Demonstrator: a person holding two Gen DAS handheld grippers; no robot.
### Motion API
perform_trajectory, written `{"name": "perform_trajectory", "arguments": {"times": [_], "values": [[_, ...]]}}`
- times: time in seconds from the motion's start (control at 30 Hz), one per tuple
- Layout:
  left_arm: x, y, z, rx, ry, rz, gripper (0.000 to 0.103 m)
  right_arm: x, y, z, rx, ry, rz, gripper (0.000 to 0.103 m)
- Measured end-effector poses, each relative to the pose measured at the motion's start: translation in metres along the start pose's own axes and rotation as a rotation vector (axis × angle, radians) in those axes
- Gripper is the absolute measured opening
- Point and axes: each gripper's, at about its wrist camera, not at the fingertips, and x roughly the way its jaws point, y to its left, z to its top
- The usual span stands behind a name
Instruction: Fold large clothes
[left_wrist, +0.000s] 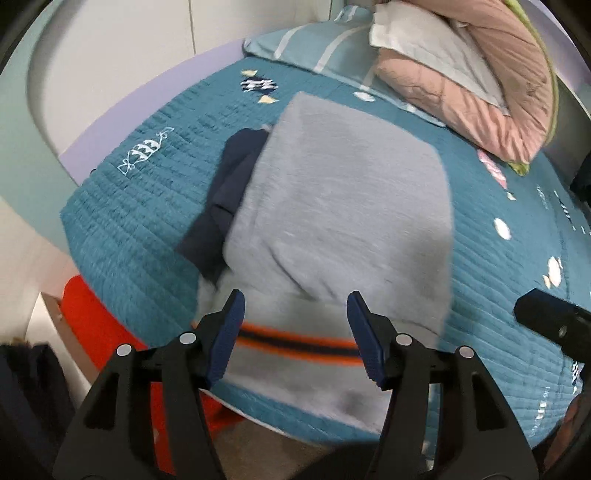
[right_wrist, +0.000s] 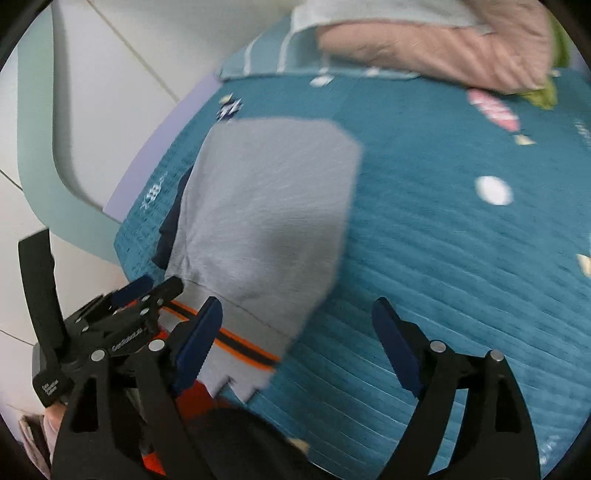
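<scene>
Grey sweater (left_wrist: 332, 206) lies folded near the bed's (left_wrist: 133, 221) front-left corner, striped hem at the front edge; left claw (left_wrist: 295, 332) and right claw (right_wrist: 295, 343) hover wide open, empty, teal quilt bare rightward.

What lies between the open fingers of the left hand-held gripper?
In the left wrist view, the left hand-held gripper frames the grey folded sweater's hem with its orange and navy stripe band.

Soft, even indoor light, no glare, faint shadows only. Motion blur smears grey sweater (left_wrist: 343, 206) and teal quilt (right_wrist: 461, 266) in both views. Fisheye bends edges; dark vignette rings corners. Black gripper arms stay sharp.
</scene>
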Motion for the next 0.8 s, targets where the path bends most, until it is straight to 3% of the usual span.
{"name": "perform_trajectory", "arguments": {"times": [0.13,0.37,0.4,0.43,0.53,0.8], "values": [[-0.037,-0.037,-0.025,0.019,-0.050,0.031,0.059,-0.055,-0.026,-0.024,-0.006,-0.099,-0.096,0.080],[-0.108,-0.104,-0.058,0.048,-0.156,0.004,0.060,-0.138,-0.064,-0.067,0.025,-0.238,-0.159,0.080],[-0.118,-0.114,-0.063,0.058,-0.177,0.010,0.061,-0.149,-0.068,-0.073,0.029,-0.260,-0.170,0.084],[-0.125,-0.121,-0.064,0.065,-0.194,0.015,0.062,-0.161,-0.072,-0.080,0.033,-0.286,-0.183,0.094],[-0.152,-0.142,-0.070,0.086,-0.252,0.013,0.066,-0.189,-0.076,-0.094,0.029,-0.366,-0.209,0.095],[-0.218,-0.179,-0.088,0.115,-0.401,0.004,0.072,-0.238,-0.070,-0.119,-0.047,-0.465,-0.270,0.095]]}}
